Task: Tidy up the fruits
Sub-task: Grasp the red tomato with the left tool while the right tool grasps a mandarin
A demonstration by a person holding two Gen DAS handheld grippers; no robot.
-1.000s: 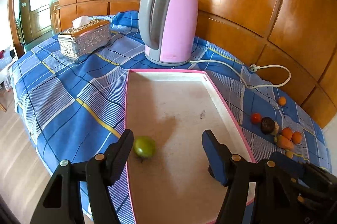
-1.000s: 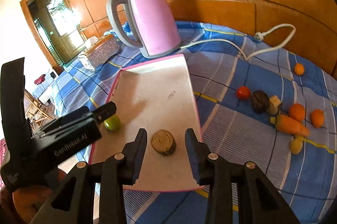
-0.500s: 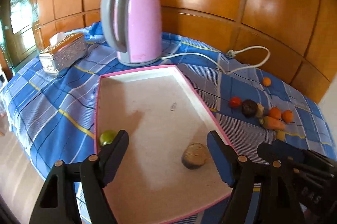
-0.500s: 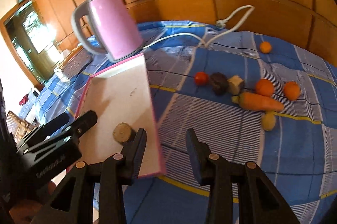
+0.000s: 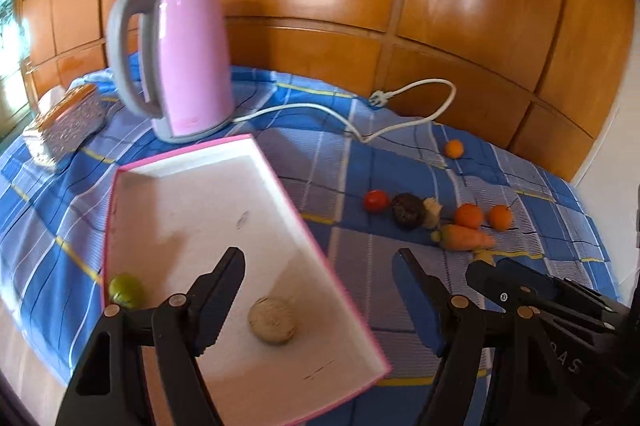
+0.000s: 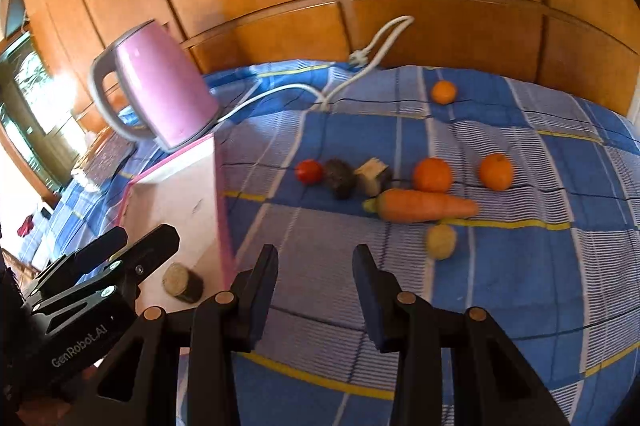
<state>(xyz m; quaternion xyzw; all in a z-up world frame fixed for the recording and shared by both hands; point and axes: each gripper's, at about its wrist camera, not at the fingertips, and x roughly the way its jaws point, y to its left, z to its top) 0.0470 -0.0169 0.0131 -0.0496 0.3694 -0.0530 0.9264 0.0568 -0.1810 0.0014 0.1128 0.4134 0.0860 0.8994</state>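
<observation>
A white tray with a pink rim (image 5: 328, 266) lies on the blue checked cloth. In it sit a green fruit (image 5: 126, 290) at the near left corner and a tan round fruit (image 5: 272, 320). My left gripper (image 5: 320, 258) hovers over the tray's right rim; its jaws are closing with nothing between them. My right gripper (image 6: 316, 254) stands open and empty over bare cloth to the right of the tray. Beyond it lie a tomato (image 6: 309, 171), a dark fruit (image 6: 340, 177), a tan chunk (image 6: 374, 175), three oranges (image 6: 432, 174), a carrot (image 6: 424, 205) and a small yellow fruit (image 6: 440, 241).
A pink kettle (image 5: 176, 57) stands behind the tray, its white cord (image 5: 400, 105) trailing across the cloth to the wooden wall. A silver tissue box (image 5: 64, 121) sits at the far left. The table edge drops away on the near left.
Both grippers have swung right. The left one left the green fruit behind, the right one left the tan fruit in the tray and now hangs over the cloth.
</observation>
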